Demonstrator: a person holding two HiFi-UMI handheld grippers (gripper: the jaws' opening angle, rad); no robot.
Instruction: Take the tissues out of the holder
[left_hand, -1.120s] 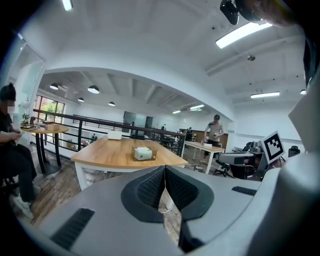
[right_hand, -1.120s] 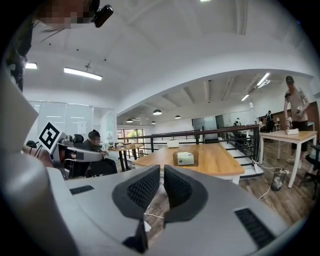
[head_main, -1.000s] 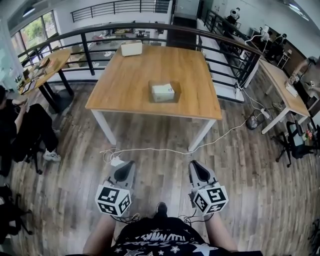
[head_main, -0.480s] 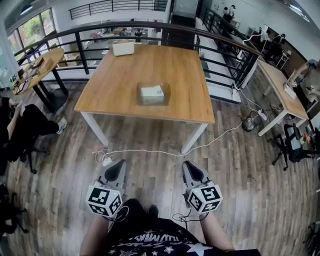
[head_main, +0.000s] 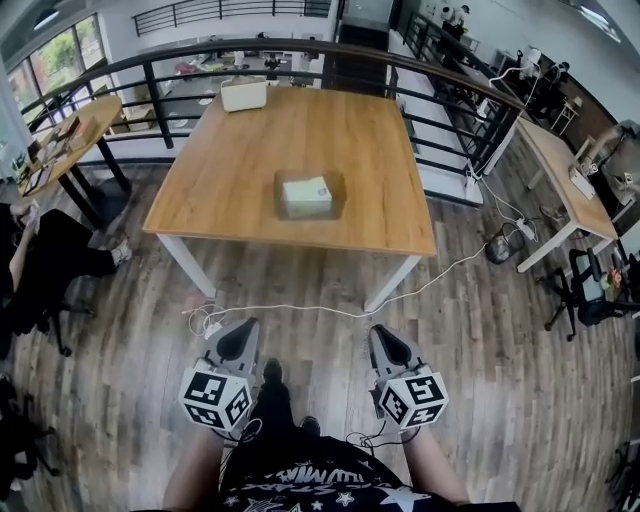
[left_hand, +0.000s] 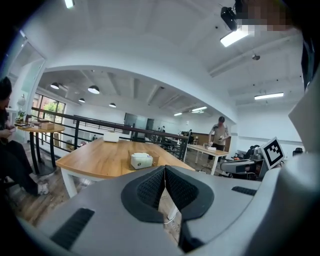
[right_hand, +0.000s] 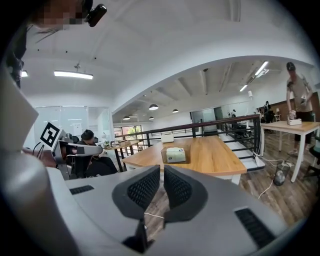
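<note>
A clear holder (head_main: 309, 196) with a pale pack of tissues (head_main: 306, 192) in it sits near the middle of the wooden table (head_main: 240, 180). Both gripper views show the holder (left_hand: 142, 160) (right_hand: 173, 154) far ahead on the tabletop. My left gripper (head_main: 237, 340) and right gripper (head_main: 389, 342) hang low over the wood floor, well short of the table, one on each side of my body. Each is shut with nothing between its pads.
A white box (head_main: 244, 94) lies at the table's far edge by a black railing (head_main: 150, 85). A white cable (head_main: 300, 305) runs across the floor under the table's near side. A seated person (head_main: 40, 260) is at the left; desks and chairs stand at the right.
The table has shifted slightly in the head view as I step toward it; my foot now shows between the grippers. Both grippers stay shut and low.
</note>
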